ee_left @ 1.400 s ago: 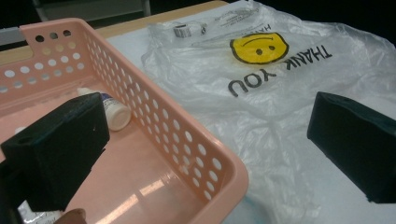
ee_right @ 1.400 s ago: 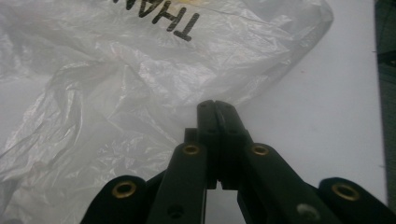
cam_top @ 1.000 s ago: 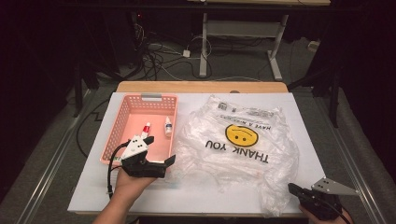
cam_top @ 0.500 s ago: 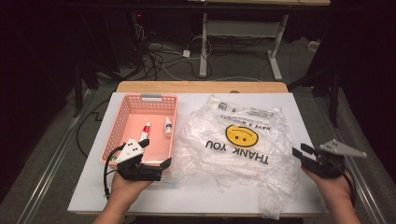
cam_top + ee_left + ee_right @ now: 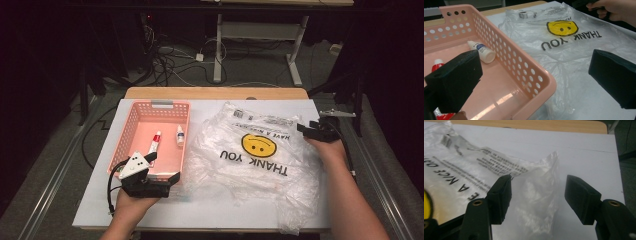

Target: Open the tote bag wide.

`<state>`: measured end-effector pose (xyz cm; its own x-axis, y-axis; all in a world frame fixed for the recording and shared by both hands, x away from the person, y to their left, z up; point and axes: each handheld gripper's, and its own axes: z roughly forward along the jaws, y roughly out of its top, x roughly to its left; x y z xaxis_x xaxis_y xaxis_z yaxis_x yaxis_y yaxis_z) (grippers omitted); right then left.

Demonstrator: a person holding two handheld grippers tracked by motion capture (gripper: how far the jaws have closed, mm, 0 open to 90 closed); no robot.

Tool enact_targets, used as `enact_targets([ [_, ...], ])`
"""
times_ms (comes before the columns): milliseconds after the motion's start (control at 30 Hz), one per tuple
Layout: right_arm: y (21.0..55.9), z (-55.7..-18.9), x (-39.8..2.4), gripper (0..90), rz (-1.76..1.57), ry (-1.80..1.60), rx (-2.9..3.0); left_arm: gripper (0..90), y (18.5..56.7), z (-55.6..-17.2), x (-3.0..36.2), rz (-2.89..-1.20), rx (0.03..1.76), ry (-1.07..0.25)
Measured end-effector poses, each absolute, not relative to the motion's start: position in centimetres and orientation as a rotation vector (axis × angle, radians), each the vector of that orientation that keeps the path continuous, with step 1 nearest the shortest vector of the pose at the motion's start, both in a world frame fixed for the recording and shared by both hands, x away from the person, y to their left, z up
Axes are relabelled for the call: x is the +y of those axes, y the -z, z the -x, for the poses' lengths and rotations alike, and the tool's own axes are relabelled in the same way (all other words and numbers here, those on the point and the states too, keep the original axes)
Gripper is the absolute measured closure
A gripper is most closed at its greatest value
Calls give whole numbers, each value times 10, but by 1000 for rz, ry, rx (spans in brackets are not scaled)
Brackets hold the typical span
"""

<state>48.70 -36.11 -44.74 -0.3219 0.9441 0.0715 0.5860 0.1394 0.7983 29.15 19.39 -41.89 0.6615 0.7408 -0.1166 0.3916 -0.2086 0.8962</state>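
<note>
A clear plastic bag (image 5: 255, 155) printed with a yellow smiley and "THANK YOU" lies spread over the white table top. To its left stands a pink perforated basket (image 5: 131, 131) holding a small white bottle (image 5: 179, 136) and a red-and-white tube (image 5: 154, 145). My left gripper (image 5: 171, 181) rests at the basket's near right corner, open wide, with the basket wall (image 5: 534, 75) between its jaws and untouched. My right gripper (image 5: 306, 129) is at the bag's far right edge. Its jaws have just been opening, and a raised fold of the bag (image 5: 537, 192) stands loose between them.
The white table top (image 5: 210, 210) ends in a wooden strip (image 5: 215, 93) at the far side. Cables and a desk frame (image 5: 220, 45) lie on the dark floor beyond. The bag's crumpled near right corner (image 5: 300, 215) reaches the table's front edge.
The right hand has travelled from the table's near right corner to the bag's far right edge, and its jaws have spread. The left hand has stayed by the basket.
</note>
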Motion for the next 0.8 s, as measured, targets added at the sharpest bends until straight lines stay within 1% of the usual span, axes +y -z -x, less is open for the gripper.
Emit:
enact_targets([
  [67, 452, -499, -362, 374, -1479, -1039, 1982, 0, 419, -291, 193, -1833, 901, -416],
  [167, 464, -510, -360, 390, -1507, -1036, 2026, 0, 419, -290, 192, -1831, 902, -414],
  [200, 469, -512, -358, 431, -1506, -1015, 2048, 0, 419, -289, 191, -1831, 902, -414],
  [233, 473, -513, -357, 471, -1510, -998, 2061, 0, 419, -289, 191, -1832, 901, -416],
  [333, 472, -511, -351, 711, -1436, -952, 2097, 0, 420, -289, 190, -1834, 899, -414],
  [367, 471, -511, -350, 818, -1415, -935, 2108, 0, 421, -290, 189, -1840, 897, -407],
  [400, 471, -510, -350, 879, -1405, -941, 2122, 0, 421, -291, 188, -1841, 895, -402],
  [433, 471, -509, -350, 897, -1396, -934, 2124, 0, 422, -291, 187, -1844, 891, -399],
  [533, 465, -508, -359, 900, -1422, -938, 2046, 0, 421, -291, 184, -1852, 878, -397],
  [800, 446, -491, -421, 900, -1550, -889, 1795, 0, 421, -291, 184, -1848, 869, -382],
])
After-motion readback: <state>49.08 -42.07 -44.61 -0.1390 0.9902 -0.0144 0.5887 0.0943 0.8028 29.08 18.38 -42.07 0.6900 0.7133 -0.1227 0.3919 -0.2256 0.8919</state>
